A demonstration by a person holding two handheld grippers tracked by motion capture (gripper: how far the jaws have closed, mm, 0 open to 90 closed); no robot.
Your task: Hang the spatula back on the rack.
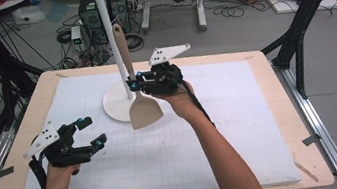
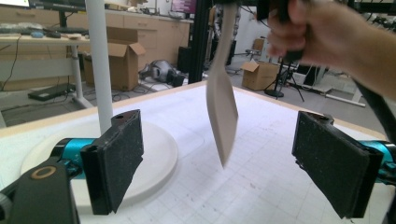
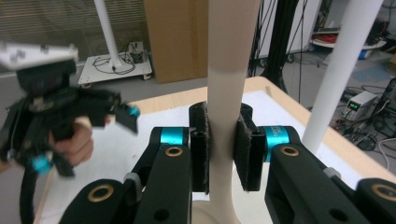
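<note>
High view: the right hand-held gripper (image 1: 135, 82) clamps the spatula (image 1: 139, 96) partway along its handle, blade down and handle end up, lifted clear of the tabletop (image 1: 280, 108). It hangs just beside the pole of the white rack (image 1: 110, 47), over the edge of the rack's round base. Held upright like this, the handle end points toward the hooks at the top, which suggests it is meant to hang there. The left hand-held gripper (image 1: 90, 133) rests low at the near left with its jaws spread and nothing between them, well apart from the rack, likely kept out of the way.

Left gripper view: both jaws stand wide apart and empty. The spatula's blade (image 2: 221, 112) hangs edge-on above the mat, the rack pole (image 2: 100, 60) at the left.

Right gripper view: the two pads (image 3: 201, 149) press the handle (image 3: 228, 107) from either side, gripping at mid-handle so that the end stays free.
</note>
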